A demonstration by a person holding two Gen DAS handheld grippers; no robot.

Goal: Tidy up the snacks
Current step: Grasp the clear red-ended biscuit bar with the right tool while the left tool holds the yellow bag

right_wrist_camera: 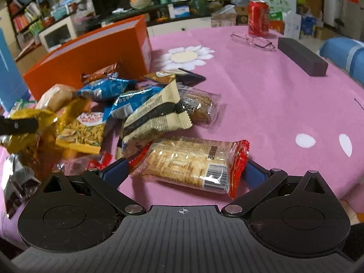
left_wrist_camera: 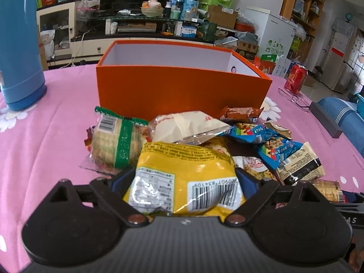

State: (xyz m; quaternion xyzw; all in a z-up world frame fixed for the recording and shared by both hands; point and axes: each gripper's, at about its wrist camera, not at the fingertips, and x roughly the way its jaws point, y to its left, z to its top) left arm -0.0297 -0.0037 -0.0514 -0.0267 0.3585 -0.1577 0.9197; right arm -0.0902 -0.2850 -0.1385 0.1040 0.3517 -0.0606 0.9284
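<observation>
Two grippers are in front of me, each over the heap of snack packets on the pink tablecloth [right_wrist_camera: 261, 95]. My left gripper [left_wrist_camera: 182, 177] has its blue pads either side of a yellow snack bag [left_wrist_camera: 182, 170], barcode side up; the jaws stand wide, and from this view I cannot tell whether the pads press on the bag or merely flank it. The bag lies at the near edge of the heap, in front of a green-edged cracker pack [left_wrist_camera: 116, 141] and a pale cream pouch [left_wrist_camera: 188, 125]. To its right I see blue cookie packets [left_wrist_camera: 268, 145] and a cream-and-black wafer packet [left_wrist_camera: 300, 163]. Behind the heap stands the orange box [left_wrist_camera: 182, 84], lid off, white inside, with a brown bar wrapper [left_wrist_camera: 241, 113] lying against its front wall. A blue thermos [left_wrist_camera: 20, 45] stands far left.

My right gripper [right_wrist_camera: 186, 173] is spread wide around a clear cracker pack with red ends [right_wrist_camera: 191, 163], lying flat on the cloth apart from the main heap; the right pad sits at its red end, the left pad just beside the other end, not clearly squeezing. Beyond it lie the wafer packet and a clear-wrapped brown cake [right_wrist_camera: 200, 107]. Farther back on the cloth are a red can [right_wrist_camera: 258, 18], a pair of glasses [right_wrist_camera: 252, 39] and a dark case [right_wrist_camera: 302, 55].
</observation>
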